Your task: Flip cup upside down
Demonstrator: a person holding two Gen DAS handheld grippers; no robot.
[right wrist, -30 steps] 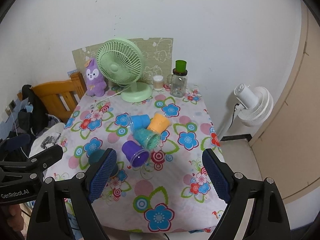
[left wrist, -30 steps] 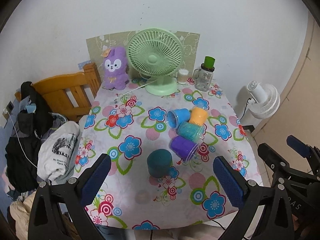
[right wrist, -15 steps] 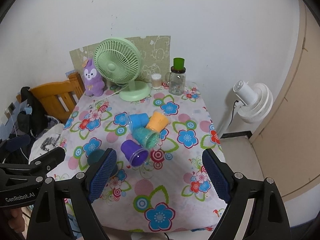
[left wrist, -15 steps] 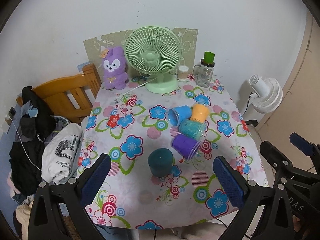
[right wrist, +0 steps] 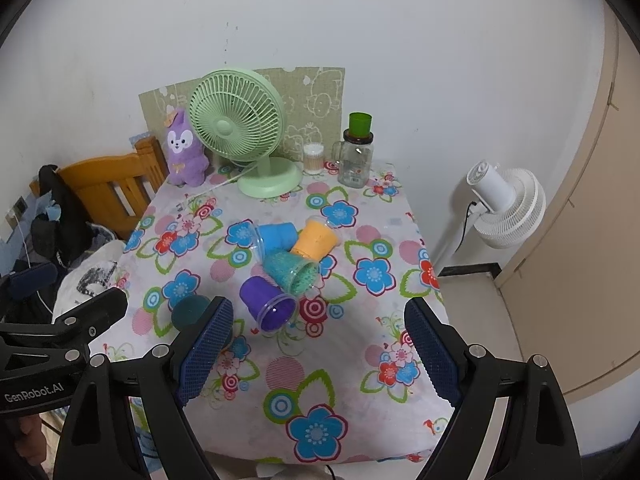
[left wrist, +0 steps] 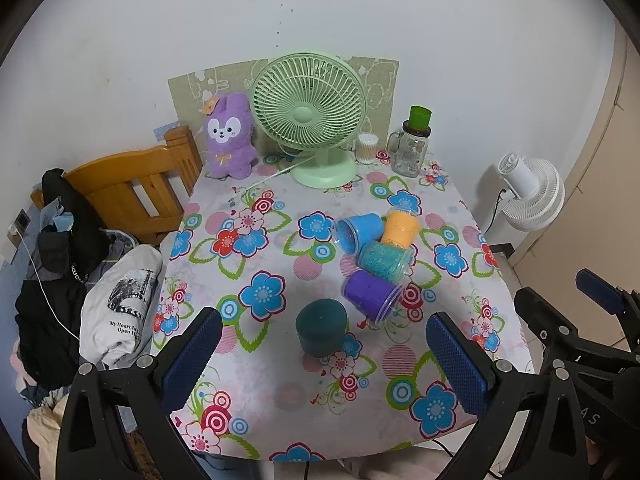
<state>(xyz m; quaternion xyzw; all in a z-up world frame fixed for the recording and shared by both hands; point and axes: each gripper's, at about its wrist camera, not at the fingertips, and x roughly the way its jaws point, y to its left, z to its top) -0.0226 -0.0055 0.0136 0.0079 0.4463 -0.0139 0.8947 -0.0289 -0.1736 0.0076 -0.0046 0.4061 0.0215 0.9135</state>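
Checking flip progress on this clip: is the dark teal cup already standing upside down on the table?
Yes. The dark teal cup stands apart from the toppled cups, closed base up and rim on the tablecloth.

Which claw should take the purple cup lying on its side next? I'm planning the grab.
Probably the right claw: open, and the purple plastic cup lies just ahead between its fingers. The left claw, also open, faces the dark teal cup standing upside down.
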